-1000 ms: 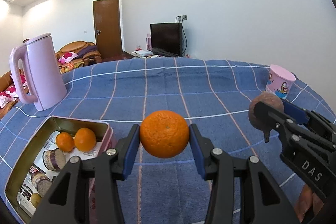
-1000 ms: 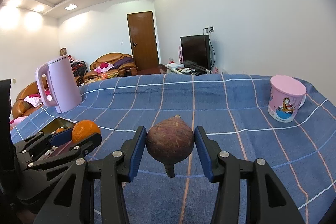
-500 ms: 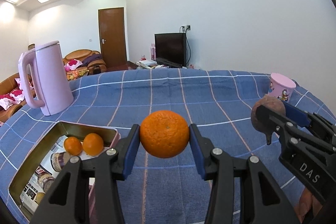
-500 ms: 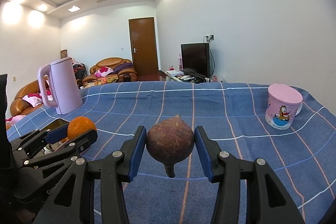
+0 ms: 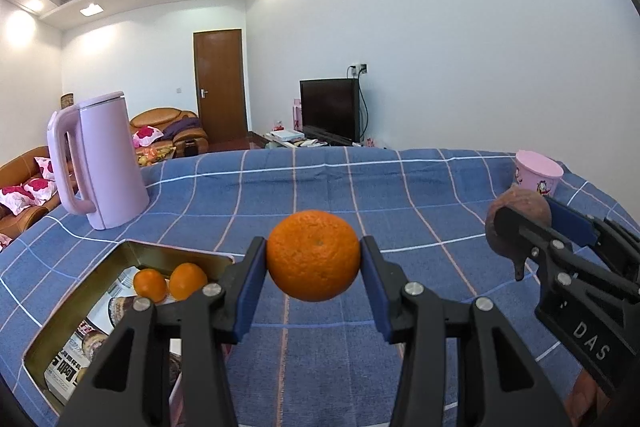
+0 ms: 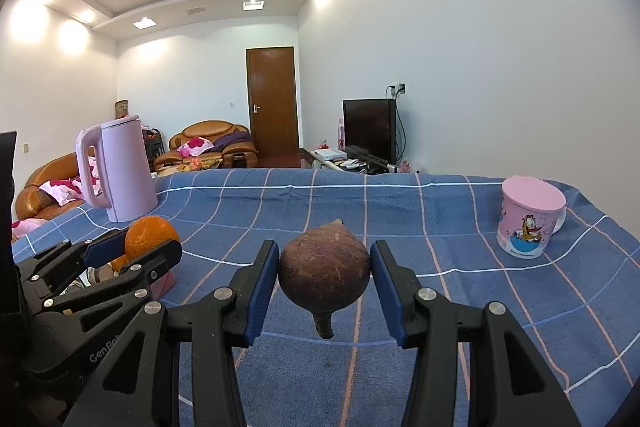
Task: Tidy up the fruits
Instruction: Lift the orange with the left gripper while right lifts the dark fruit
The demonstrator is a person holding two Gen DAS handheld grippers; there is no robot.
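Aloft, orange (image 5: 313, 255) in left claw (image 5: 313, 281).

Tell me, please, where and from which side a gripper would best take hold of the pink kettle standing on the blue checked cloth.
Grip the pink kettle by its handle, probably coming from its left in the left wrist view. It stands upright, the handle's loop is open on that side, and the body looks too wide.

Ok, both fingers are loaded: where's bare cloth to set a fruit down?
Widest bare patch: the blue checked cloth between the pink kettle and the pink cup. Also bare ahead of the orange and the brown fruit. Crowded: the tin at left, with two small oranges.
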